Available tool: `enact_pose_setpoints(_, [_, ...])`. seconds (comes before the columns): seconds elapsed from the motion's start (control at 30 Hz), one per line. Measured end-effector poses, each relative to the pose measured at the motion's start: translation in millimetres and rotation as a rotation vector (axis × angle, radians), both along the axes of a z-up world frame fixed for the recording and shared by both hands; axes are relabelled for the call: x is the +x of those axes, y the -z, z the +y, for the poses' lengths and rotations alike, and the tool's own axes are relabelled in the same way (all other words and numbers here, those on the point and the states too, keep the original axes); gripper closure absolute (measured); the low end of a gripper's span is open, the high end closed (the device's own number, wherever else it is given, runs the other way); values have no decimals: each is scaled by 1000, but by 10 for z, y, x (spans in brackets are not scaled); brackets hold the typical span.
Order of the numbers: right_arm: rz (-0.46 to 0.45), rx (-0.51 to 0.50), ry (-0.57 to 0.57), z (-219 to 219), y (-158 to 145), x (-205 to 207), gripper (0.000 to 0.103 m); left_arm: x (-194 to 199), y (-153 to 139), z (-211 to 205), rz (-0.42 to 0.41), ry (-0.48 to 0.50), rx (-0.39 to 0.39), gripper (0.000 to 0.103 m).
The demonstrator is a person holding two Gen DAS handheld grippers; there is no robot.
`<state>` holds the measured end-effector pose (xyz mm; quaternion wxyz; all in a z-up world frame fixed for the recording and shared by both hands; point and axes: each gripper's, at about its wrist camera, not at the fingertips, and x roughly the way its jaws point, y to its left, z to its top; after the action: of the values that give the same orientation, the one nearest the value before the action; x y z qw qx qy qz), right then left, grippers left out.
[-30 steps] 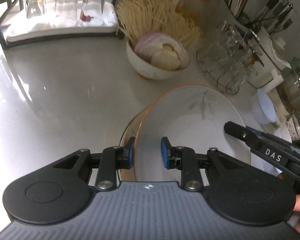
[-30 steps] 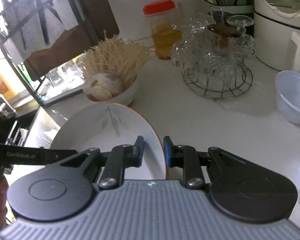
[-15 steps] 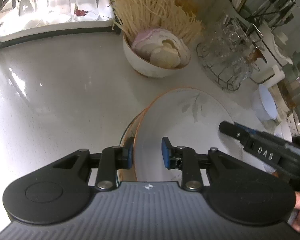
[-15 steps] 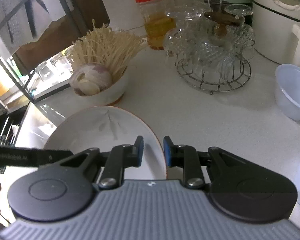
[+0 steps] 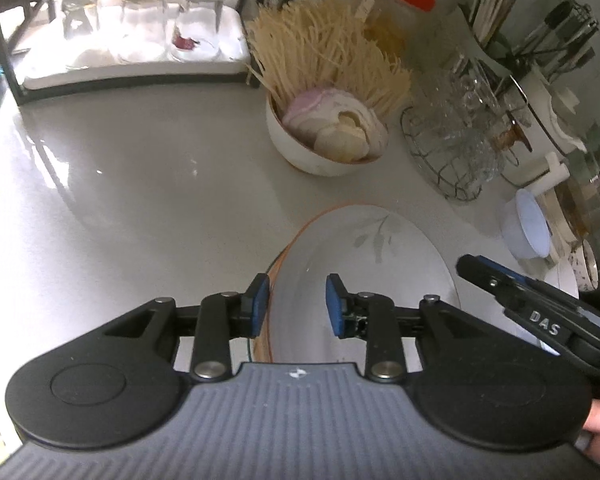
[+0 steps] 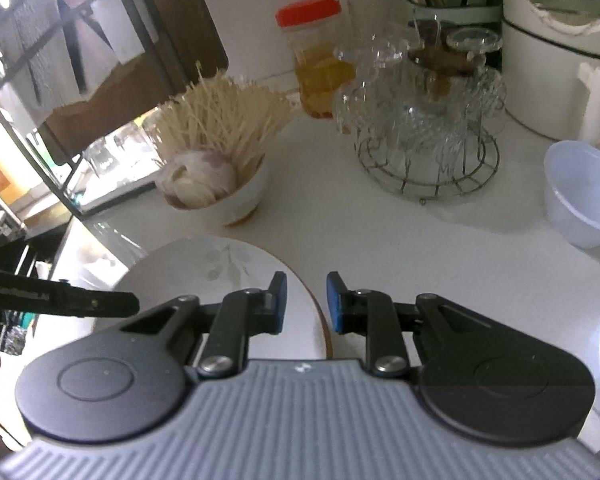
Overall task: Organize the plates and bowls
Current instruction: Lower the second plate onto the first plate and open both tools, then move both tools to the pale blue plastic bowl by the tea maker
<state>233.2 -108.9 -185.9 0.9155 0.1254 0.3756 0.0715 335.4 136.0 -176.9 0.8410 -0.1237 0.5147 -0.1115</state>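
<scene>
Left wrist view: plate (image 5: 364,264) between the left gripper (image 5: 296,304), jaws just parting, apparently loose; right gripper (image 6: 306,300) straddles its rim, grip unclear; beyond, noodle bowl (image 5: 300,148), glass rack (image 5: 452,152).

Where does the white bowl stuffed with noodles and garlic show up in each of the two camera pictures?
Left wrist view: the white bowl sits above the middle, a little right, beyond the leaf-print plate.
Right wrist view: the white bowl sits left of the middle, again just beyond that plate.
Shared landmark: the red-lidded jar stands behind the bowl in both.
</scene>
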Motion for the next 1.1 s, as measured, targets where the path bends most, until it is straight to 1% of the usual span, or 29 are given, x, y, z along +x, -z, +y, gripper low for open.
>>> enact_pose_setpoints(0.23, [-23,25,1,1,-200,-80,79,-81,-264,37,-50,-20,-9,67])
enact_pose_setpoints(0.3, [-34,15,-2,16,-272,-110,79,-94,-371,22,-72,-19,-9,67])
enact_pose_setpoints(0.4, [-58,-6,-1,42,-411,-157,79,-124,-554,-17,-109,-2,-11,67])
enact_pose_setpoints(0.53, [-85,-8,10,51,-652,-231,79,-167,-809,-82,-160,31,-25,67])
enact_pose_setpoints(0.67, [-122,-33,47,58,-904,-353,79,-227,-1043,-141,-205,56,-38,67])
enact_pose_setpoints(0.7, [-133,-30,56,43,-952,-384,79,-256,-1084,-163,-228,64,-32,67])
enact_pose_setpoints(0.77, [-168,-26,69,-1,-1030,-462,79,-312,-1110,-260,-259,86,0,67])
enact_pose_setpoints(0.83, [-178,-45,71,-53,-1037,-502,79,-340,-1092,-333,-250,79,-9,67])
enact_pose_setpoints(0.87, [-170,-43,70,-112,-1031,-509,79,-370,-1088,-382,-250,71,-13,67])
enact_pose_setpoints(0.93, [-183,-28,50,-222,-1037,-545,79,-432,-1079,-498,-262,64,-16,67])
enact_pose_setpoints(1.03, [-197,-73,35,-402,-1082,-577,79,-504,-1062,-714,-255,47,-37,67])
enact_pose_setpoints(1.1, [-205,-57,25,-574,-1119,-606,79,-558,-1083,-879,-268,52,-39,67])
